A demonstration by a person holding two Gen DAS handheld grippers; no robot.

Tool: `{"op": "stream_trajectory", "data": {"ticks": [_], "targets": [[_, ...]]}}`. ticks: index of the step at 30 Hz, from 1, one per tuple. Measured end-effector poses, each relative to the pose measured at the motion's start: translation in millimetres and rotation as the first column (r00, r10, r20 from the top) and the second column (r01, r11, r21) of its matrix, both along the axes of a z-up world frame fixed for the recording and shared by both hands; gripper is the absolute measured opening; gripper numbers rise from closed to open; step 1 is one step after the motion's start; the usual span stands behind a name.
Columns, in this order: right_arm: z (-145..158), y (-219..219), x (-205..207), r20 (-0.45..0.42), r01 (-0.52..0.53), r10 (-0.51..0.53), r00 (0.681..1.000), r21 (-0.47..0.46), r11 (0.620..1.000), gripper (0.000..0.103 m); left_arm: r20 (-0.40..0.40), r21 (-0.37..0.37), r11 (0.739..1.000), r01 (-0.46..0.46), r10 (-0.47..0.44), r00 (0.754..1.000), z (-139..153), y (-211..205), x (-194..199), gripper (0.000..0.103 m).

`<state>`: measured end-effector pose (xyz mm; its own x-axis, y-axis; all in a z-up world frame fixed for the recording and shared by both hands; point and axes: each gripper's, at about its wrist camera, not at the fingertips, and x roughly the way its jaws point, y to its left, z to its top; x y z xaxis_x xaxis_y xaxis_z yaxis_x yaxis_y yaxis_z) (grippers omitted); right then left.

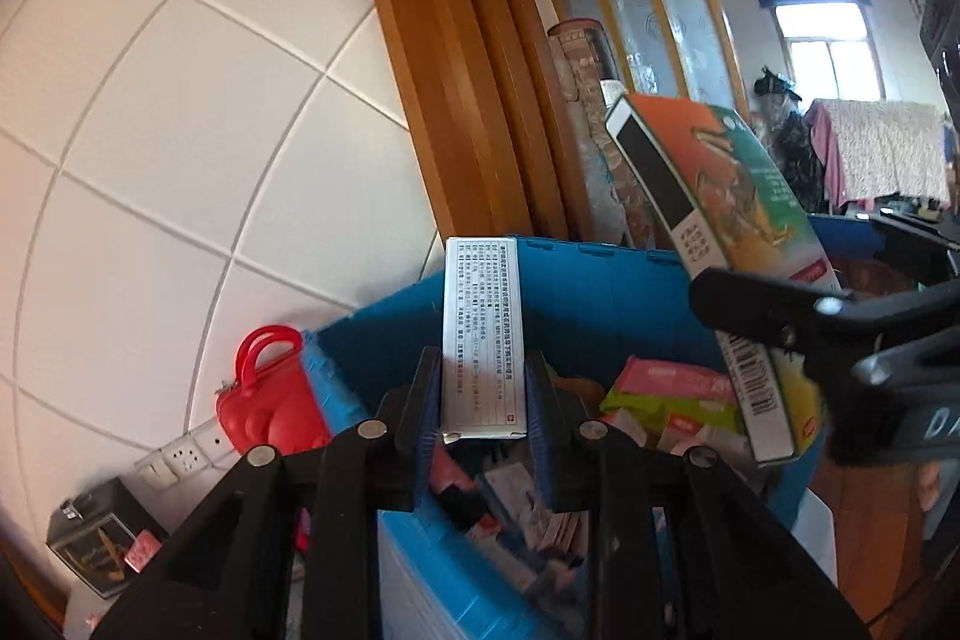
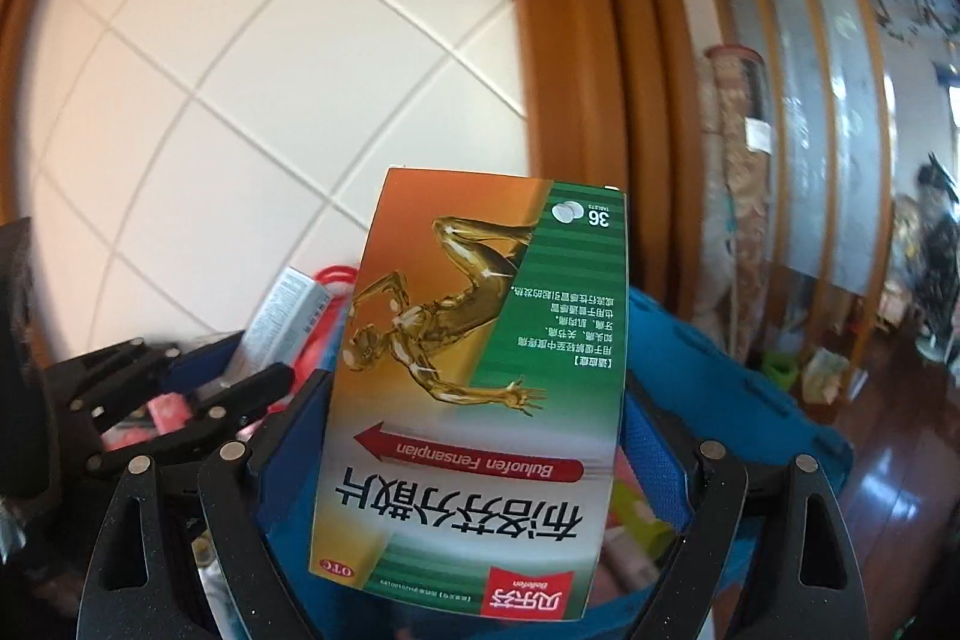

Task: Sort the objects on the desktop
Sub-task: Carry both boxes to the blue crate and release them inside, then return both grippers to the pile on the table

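Observation:
My left gripper (image 1: 483, 400) is shut on a narrow white medicine box (image 1: 483, 334) printed with small text, held upright above a blue bin (image 1: 600, 292). My right gripper (image 2: 474, 436) is shut on an orange and green ibuprofen box (image 2: 480, 370), held upside down over the same blue bin (image 2: 738, 394). The ibuprofen box also shows at the right of the left wrist view (image 1: 720, 220), clamped by the right gripper (image 1: 780, 334). The left gripper (image 2: 180, 388) and its white box (image 2: 282, 322) show at the left of the right wrist view. The bin holds several small packets (image 1: 672, 400).
A red pouch with handles (image 1: 270, 394) leans against the bin's left side. A wall socket (image 1: 186, 454) and a dark box (image 1: 102, 544) sit at lower left. White tiled wall (image 1: 180, 130) and a wooden door frame (image 1: 456, 70) stand behind. A rolled mat (image 1: 588, 112) stands behind the bin.

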<state>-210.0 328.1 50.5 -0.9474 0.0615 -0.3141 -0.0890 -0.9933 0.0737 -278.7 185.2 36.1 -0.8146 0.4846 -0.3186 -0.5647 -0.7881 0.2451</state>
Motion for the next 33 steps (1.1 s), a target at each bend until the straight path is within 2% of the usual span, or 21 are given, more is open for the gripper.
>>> {"op": "stream_trajectory", "data": {"ticks": [2,3,4,6,12,19,23,26,33], "targets": [[-2.2,18.4,-0.5,0.008,0.014,-0.013,1.0,-0.018,1.0,0.091,0.018,0.0,1.0,-0.007,0.007,1.0,5.3,19.3,-6.5,0.031],[-4.1,27.9,-2.8,0.02,0.015,-0.014,1.0,-0.031,0.999,0.091,0.023,0.003,1.0,-0.02,0.02,1.0,6.7,25.0,-8.2,0.045],[-4.8,34.1,-2.9,0.017,0.021,-0.02,1.0,-0.042,0.999,0.091,0.027,-0.001,0.999,-0.041,0.041,0.999,8.1,31.3,-11.5,0.066],[-2.8,44.8,-9.7,0.002,0.032,-0.032,1.0,-0.054,0.998,0.092,-0.009,0.002,0.996,-0.09,0.09,0.996,11.4,36.8,-10.1,0.08],[-4.7,52.2,-6.1,-0.027,0.006,-0.008,1.0,-0.083,0.997,0.095,-0.031,-0.019,0.99,-0.137,0.136,0.99,12.2,51.7,0.0,0.08],[-8.3,46.7,-8.7,-0.035,-0.046,0.042,0.999,-0.113,0.993,0.098,-0.045,0.004,0.982,-0.188,0.188,0.981,10.7,29.9,11.4,0.08],[-9.1,39.7,-16.2,-0.035,-0.079,0.076,0.997,-0.119,0.99,0.098,-0.042,0.014,0.971,-0.237,0.238,0.97,5.5,3.1,14.4,0.08],[-10.6,18.9,-17.1,-0.036,-0.112,0.108,0.994,-0.12,0.987,0.098,-0.036,0.028,0.961,-0.275,0.276,0.961,-4.4,-26.5,20.2,0.08],[-13.2,-61.4,-33.3,-0.01,-0.224,0.224,0.974,-0.098,0.97,0.101,0.002,0.034,0.919,-0.392,0.392,0.92,-37.6,-126.2,35.6,0.08]]}}
